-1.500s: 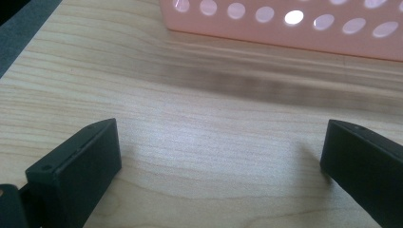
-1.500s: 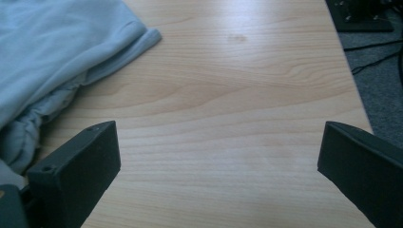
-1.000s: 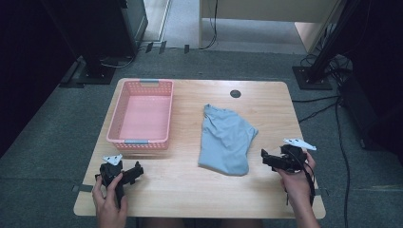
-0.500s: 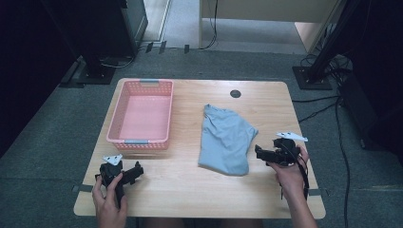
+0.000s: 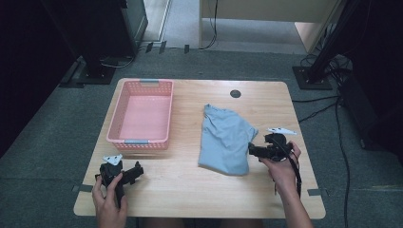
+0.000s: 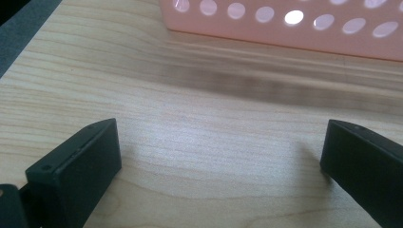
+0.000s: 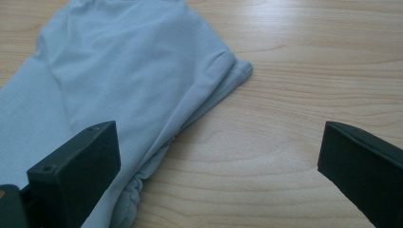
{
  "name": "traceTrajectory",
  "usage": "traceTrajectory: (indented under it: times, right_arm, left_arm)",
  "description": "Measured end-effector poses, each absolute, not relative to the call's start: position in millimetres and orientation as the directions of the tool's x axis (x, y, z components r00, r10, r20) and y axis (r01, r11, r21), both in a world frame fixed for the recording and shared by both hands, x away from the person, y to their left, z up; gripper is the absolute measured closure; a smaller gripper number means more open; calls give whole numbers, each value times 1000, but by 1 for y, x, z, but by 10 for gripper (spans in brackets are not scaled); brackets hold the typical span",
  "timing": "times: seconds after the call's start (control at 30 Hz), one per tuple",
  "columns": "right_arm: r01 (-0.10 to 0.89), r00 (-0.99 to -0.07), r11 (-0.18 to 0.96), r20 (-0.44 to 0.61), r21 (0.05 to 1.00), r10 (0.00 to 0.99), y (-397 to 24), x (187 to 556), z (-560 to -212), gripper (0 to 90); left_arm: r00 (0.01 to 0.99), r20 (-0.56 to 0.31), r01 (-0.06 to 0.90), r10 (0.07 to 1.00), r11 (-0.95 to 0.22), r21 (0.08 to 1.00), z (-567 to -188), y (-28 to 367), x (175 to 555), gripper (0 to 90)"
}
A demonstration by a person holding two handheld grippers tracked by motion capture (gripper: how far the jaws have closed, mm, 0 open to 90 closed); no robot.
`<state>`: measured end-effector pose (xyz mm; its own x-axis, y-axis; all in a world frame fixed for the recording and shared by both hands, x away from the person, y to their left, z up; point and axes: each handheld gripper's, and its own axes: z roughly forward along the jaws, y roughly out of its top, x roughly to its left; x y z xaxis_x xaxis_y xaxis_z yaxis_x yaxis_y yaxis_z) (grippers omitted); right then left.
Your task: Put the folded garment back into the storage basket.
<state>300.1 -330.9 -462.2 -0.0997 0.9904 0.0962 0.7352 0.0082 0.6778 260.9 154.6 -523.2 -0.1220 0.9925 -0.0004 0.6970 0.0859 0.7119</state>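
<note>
A light blue folded garment (image 5: 225,138) lies on the wooden table (image 5: 190,190), right of centre. My right gripper (image 5: 252,151) hovers at its right edge, jaws wide open and pointing left; in the right gripper view the cloth (image 7: 119,80) spreads under the left jaw with bare wood under the right jaw. An empty pink plastic basket (image 5: 141,114) stands on the left half of the table. My left gripper (image 5: 136,172) rests near the front left corner, open, with nothing between its jaws. The left gripper view looks over bare wood toward the basket's perforated wall (image 6: 285,23).
A small dark round hole (image 5: 235,93) sits near the table's far edge. Dark equipment stands and cables surround the table on the grey floor. Bare wood stretches between the two grippers along the front edge.
My right gripper has moved left and slightly forward, from off the garment's right side to its right edge. The left gripper has stayed put.
</note>
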Motion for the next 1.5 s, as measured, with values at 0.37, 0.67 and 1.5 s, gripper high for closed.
traceTrajectory:
  times: [0.37,0.67,1.5]
  right_arm:
    - [755,-102,-1,119,656,988,-321,312,-468,18]
    - [774,-102,10,109,633,989,-314,319,-476,18]
    - [806,-95,7,117,591,989,-292,344,-491,19]
  left_arm:
    - [-122,-1,697,992,87,712,-523,155,261,0]
    - [-122,0,697,993,86,712,-523,155,261,0]
    - [-123,-1,696,992,87,712,-523,155,261,0]
